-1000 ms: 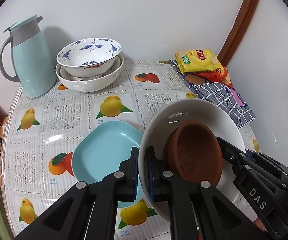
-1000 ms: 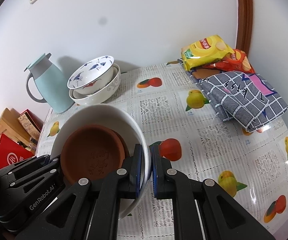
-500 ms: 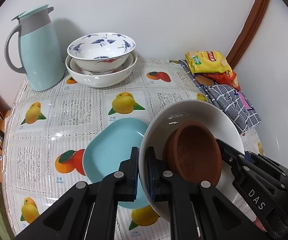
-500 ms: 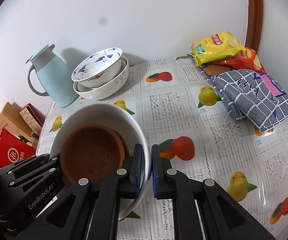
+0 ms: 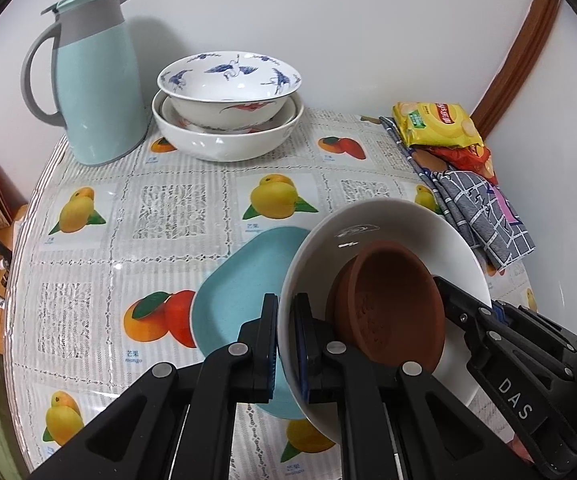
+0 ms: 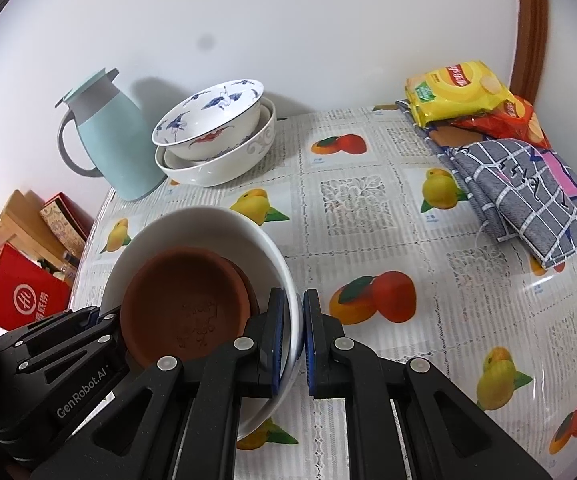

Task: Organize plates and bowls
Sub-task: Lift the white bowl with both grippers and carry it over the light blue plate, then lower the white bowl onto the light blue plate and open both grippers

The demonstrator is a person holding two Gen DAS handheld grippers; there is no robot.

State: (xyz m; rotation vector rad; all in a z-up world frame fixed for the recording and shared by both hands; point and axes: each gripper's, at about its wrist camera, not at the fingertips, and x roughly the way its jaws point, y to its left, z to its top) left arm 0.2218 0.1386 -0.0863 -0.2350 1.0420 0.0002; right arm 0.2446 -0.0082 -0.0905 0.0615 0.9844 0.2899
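A large white bowl (image 5: pixel 392 224) (image 6: pixel 192 228) hangs tilted above the table, with a brown clay dish (image 5: pixel 392 300) (image 6: pixel 184 300) lying inside it. My left gripper (image 5: pixel 286 344) is shut on the bowl's left rim. On the opposite rim my right gripper (image 6: pixel 295 340) is shut as well. A light blue plate (image 5: pixel 240 284) lies on the table, partly under the bowl. At the back a blue-patterned bowl (image 5: pixel 228 84) (image 6: pixel 208 120) sits nested in a wider white bowl (image 5: pixel 224 140) (image 6: pixel 224 164).
A pale blue jug (image 5: pixel 92 80) (image 6: pixel 116 140) stands at the back left beside the stacked bowls. Snack bags (image 5: pixel 436 124) (image 6: pixel 460 92) and a folded checked cloth (image 5: pixel 484 208) (image 6: pixel 528 188) lie at the right. Red boxes (image 6: pixel 28 300) sit beyond the table's left edge.
Both grippers have carried the white bowl with the clay dish forward and lower; the jug and stacked bowls appear larger and nearer. The grip is unchanged.
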